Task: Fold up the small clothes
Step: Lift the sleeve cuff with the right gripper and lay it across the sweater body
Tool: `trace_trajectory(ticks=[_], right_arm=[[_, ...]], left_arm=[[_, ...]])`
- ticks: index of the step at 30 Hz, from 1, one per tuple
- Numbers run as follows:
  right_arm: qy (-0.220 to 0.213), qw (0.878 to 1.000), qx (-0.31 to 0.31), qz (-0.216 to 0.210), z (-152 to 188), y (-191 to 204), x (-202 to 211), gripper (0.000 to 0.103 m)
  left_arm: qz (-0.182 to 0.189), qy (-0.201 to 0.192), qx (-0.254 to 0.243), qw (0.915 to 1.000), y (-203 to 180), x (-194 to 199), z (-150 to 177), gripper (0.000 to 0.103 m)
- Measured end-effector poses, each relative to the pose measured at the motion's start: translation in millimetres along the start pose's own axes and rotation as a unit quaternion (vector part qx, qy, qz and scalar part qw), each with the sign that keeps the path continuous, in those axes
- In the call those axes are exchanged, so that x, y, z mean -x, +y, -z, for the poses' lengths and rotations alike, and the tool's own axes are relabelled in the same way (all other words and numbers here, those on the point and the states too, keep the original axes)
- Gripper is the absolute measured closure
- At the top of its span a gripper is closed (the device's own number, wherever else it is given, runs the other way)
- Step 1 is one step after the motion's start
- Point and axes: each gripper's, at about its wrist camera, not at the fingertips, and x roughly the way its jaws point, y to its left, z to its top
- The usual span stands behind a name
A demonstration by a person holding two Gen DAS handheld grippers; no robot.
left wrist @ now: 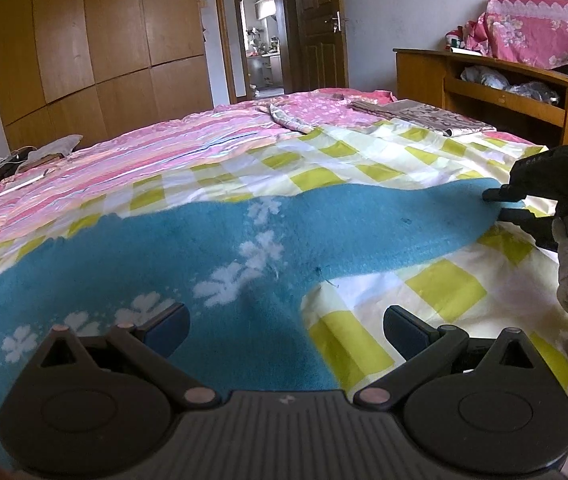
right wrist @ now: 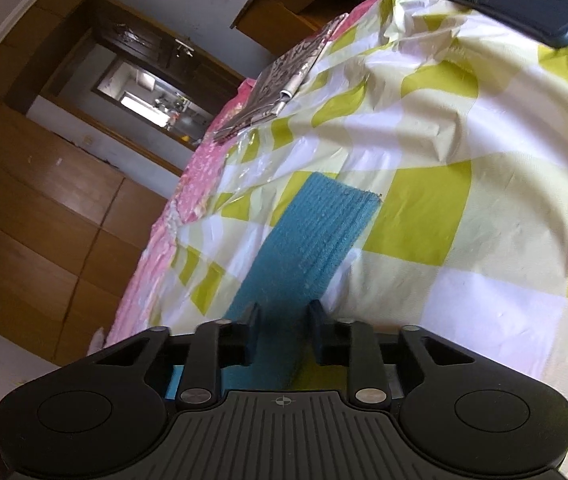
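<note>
Left tool (left wrist: 285,326) gapes over teal sock (left wrist: 244,240) on checked sheet (left wrist: 435,288); right tool (right wrist: 282,330) straddles it, grip unclear.

- No legible text, brand, number or label appears in either wrist view.
- Black ribbed plastic gripper body (right wrist: 284,432): a small moulded crosshair mark, a circle crossed by two lines, sits at the centre of its front edge; it carries no characters.
- Black ribbed plastic gripper body (left wrist: 284,428): a small pale mark at the centre of its front edge, too blurred to identify.
- Folded grey-and-white patterned paper (left wrist: 427,118) on the bed: printed surface visible, too small to read.
</note>
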Motion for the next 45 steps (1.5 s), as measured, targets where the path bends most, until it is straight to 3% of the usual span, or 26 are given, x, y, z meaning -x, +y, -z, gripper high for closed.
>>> trace_trajectory(ticks=[9,13,19,25,30,35,41,45], right_arm=[[-0.003,1.000,0.006,-0.005,1.2,0.9,-13.0,0.078],[-0.008,1.000,0.019,-0.012,2.7,9.2,-7.7,0.087],[-0.017,0.996,0.066,-0.055,12.8,44.0,11.4,0.090],[0.006,0.986,0.134,-0.098,51.8,94.7,33.0,0.091],[0.048,0.973,0.188,-0.121,107.3,149.3,35.2,0.091],[0.098,0.953,0.265,-0.113,177.7,205.9,13.7,0.091],[0.153,0.921,0.343,-0.108,279.7,259.2,-9.1,0.092],[0.170,0.888,0.413,-0.109,347.7,290.9,-10.4,0.092]], left_arm=[[-0.008,0.004,0.003,1.0000,8.8,6.8,2.1,0.000],[-0.014,-0.002,0.001,0.9999,14.7,16.5,4.0,0.000],[-0.027,-0.011,0.009,0.9995,38.2,38.8,12.6,0.000],[-0.044,-0.019,0.023,0.9986,75.9,69.5,33.0,0.000],[-0.055,-0.027,0.031,0.9976,113.4,93.7,52.0,0.000],[-0.075,-0.041,0.043,0.9955,155.0,115.7,70.9,0.000],[-0.096,-0.051,0.076,0.9912,201.3,128.9,95.1,0.000],[-0.101,-0.061,0.109,0.9870,227.6,133.1,107.5,0.000]])
